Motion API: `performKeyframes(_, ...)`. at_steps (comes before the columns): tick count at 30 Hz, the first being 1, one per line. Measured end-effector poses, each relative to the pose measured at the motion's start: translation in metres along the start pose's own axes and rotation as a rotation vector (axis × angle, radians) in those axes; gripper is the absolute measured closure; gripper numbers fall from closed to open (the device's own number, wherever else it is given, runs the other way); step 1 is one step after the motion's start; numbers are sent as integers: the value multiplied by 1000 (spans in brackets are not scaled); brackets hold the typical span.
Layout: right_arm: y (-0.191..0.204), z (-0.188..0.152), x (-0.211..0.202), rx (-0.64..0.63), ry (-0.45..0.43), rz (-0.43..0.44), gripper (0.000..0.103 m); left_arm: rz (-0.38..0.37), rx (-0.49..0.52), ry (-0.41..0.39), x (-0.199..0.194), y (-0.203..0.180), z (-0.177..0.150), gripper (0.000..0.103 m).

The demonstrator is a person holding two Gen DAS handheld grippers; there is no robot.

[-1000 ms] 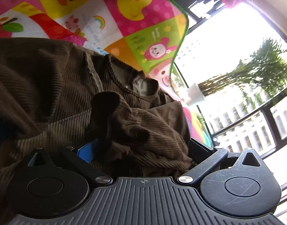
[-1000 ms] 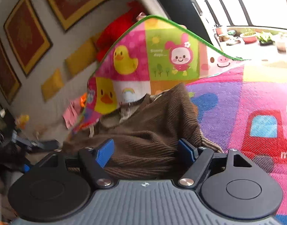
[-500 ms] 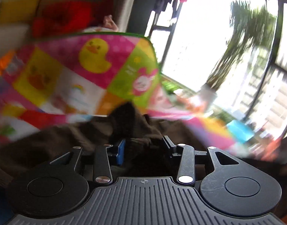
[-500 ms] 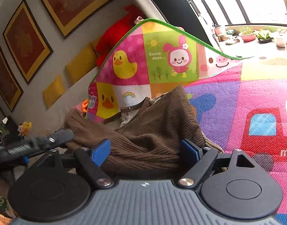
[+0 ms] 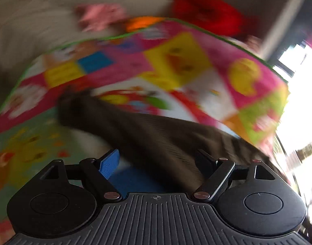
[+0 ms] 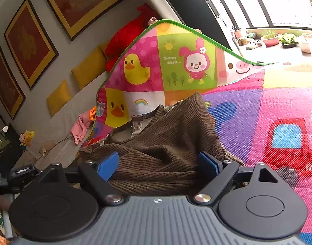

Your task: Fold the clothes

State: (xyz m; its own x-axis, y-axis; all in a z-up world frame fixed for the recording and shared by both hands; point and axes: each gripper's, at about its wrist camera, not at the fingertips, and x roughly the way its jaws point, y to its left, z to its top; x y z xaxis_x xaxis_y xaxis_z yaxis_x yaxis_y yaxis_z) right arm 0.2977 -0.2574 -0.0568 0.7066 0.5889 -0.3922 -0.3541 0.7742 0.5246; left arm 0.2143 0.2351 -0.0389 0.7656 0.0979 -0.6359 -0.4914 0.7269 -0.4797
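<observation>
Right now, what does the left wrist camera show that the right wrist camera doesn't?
Only the left wrist view, which is motion-blurred, shows the brown garment stretched out as a long strip, plus a pale green patch of the play mat. Only the right wrist view shows the framed pictures, yellow cushions, potted plants and the red truck print. Both show the garment, the mat's green-edged border, a red plush and an open claw: left claw, right claw.

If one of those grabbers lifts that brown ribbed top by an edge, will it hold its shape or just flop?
Probably flop: the brown ribbed top lies in soft bunched folds between the open fingers of the right gripper. Its thick ribbing suggests a good grip, not slippery. It likely drags rather than slides on the woven play mat.
</observation>
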Motion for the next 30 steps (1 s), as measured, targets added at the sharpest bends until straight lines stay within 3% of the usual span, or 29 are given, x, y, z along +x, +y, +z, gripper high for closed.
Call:
performKeyframes(4, 1, 0, 0, -5, 0, -5, 17, 19, -214, 3, 21, 33, 23, 17)
performKeyframes(8, 1, 0, 0, -4, 3, -2, 16, 52, -239, 20, 47, 37, 37, 13)
performKeyframes(9, 1, 0, 1, -3, 3, -1, 16, 70, -220, 21, 53, 35, 40, 17)
performKeyframes(10, 1, 0, 1, -1, 3, -1, 16, 92, -183, 16, 57, 32, 41, 32)
performKeyframes(11, 1, 0, 1, 0, 3, 0, 16, 108, -138, 5, 59, 28, 42, 36)
performKeyframes(13, 1, 0, 1, 2, 2, 1, 16, 106, -54, -22, 55, 18, 44, 62)
performKeyframes(16, -1, 0, 0, 7, 1, 5, 15, 100, 74, -79, 37, -6, 45, 77)
performKeyframes(17, -1, 1, 0, 8, -1, 7, 15, 86, 107, -104, 28, -16, 47, 78)
performKeyframes(21, -2, 1, -1, 10, -8, 13, 15, -65, 223, -197, -14, -69, 47, 79)
performKeyframes(26, -4, 1, -3, 21, -14, 20, 14, -398, 406, -158, -40, -151, 15, 78)
performKeyframes(27, -5, 1, -3, 23, -15, 21, 14, -465, 442, -149, -45, -167, 9, 67)
performKeyframes(28, -2, 2, -4, 9, -16, 20, 14, -511, 471, -133, -47, -179, 2, 50)
performKeyframes(30, 3, 2, -5, -19, -17, 18, 12, -541, 507, -80, -41, -191, -14, 30)
